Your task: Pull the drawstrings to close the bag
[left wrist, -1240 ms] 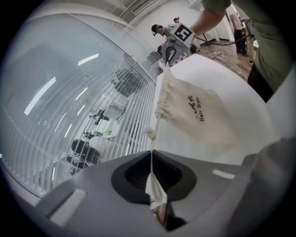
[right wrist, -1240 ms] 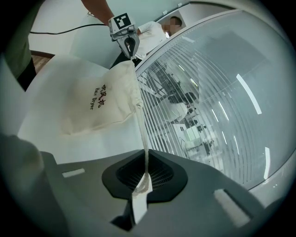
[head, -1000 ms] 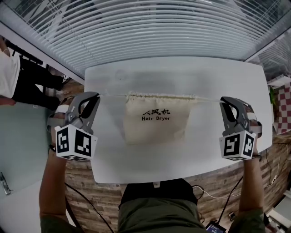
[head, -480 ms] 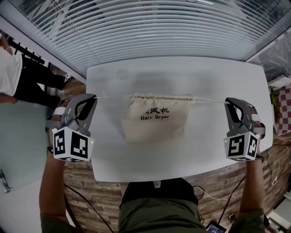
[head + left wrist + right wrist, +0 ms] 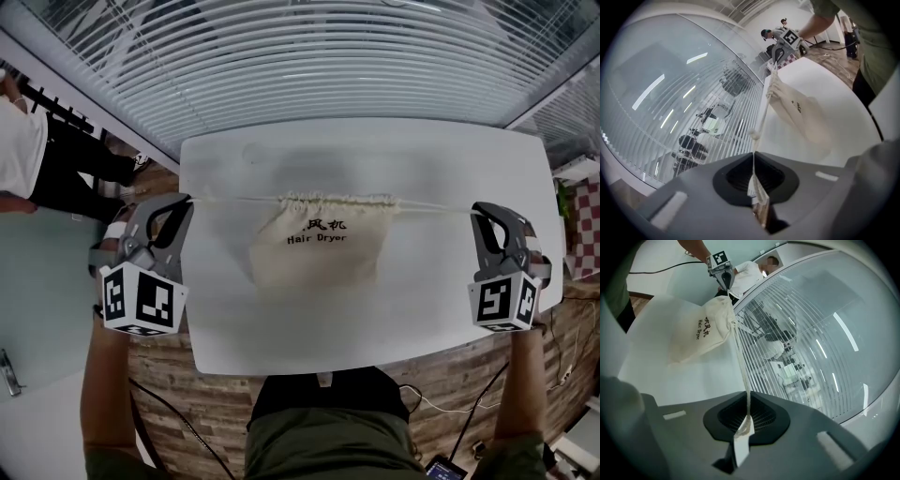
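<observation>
Head view: I am holding one gripper in each hand, either side of the white table. The cream bag, printed "Hair Dryer", is lying flat near the middle of the table, with its mouth toward the far edge and its body pointing back at me. The mouth is bunching into tight pleats. The left drawstring is running taut from the mouth's left corner to my left gripper, which is hanging at the table's left edge. The right drawstring is running taut from the right corner to my right gripper, which is hanging over the table's right part. Both cords are forming one nearly straight line.

Left gripper view: my jaws are pressing together on the end of the left drawstring. The cord is leaving the pinch, passing a small knot and stretching on to the bag.

Right gripper view: my jaws are likewise pinching the right drawstring. A pale strip is showing between them below the cord; I cannot tell what it is.

Slatted blinds are standing beyond the far edge. A person in a white top is standing off to my left.
</observation>
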`<state>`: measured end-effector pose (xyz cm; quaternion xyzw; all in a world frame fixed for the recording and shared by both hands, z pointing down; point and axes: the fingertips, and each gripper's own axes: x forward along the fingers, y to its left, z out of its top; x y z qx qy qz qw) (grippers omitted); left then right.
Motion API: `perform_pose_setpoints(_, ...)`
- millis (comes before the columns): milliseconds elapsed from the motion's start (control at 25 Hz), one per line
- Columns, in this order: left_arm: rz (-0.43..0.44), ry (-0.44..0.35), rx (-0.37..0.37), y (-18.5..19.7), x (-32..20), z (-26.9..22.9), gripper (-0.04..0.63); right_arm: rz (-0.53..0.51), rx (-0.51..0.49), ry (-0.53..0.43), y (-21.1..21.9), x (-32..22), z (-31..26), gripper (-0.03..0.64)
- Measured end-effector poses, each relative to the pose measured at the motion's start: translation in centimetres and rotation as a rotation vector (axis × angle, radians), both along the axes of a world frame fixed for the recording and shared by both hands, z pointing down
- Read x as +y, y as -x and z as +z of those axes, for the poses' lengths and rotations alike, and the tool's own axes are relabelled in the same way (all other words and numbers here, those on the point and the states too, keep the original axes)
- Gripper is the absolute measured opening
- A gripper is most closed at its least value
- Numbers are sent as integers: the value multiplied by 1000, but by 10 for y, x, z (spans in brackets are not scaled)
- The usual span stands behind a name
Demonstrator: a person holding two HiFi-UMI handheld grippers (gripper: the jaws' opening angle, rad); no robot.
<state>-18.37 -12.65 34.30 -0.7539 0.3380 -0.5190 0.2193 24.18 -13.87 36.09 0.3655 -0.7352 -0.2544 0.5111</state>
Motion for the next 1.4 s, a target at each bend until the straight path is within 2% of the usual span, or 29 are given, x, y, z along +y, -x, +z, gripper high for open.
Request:
perform_pose_setpoints(480,-36,15,30,19,-7,-7,9,26,-10,5,-6,-5,-4,12)
perform_pose_setpoints(800,-35,18,42,19,-11,-5,9,52,-20,12,-7,-9,-1,12)
perform_pose_setpoints(1040,-11,-30,47,9,-16,-12,11,64,-84,-4,0,-10,-10,14)
perform_pose_setpoints(1280,-42,-47,138,-8,-17,-21,12,57,-145,-51,19,-25,-33,14)
perform_pose_setpoints(1400,-52,-27,168,-7,-12,-10,12,63,-168,-23,25,-14,-26,14)
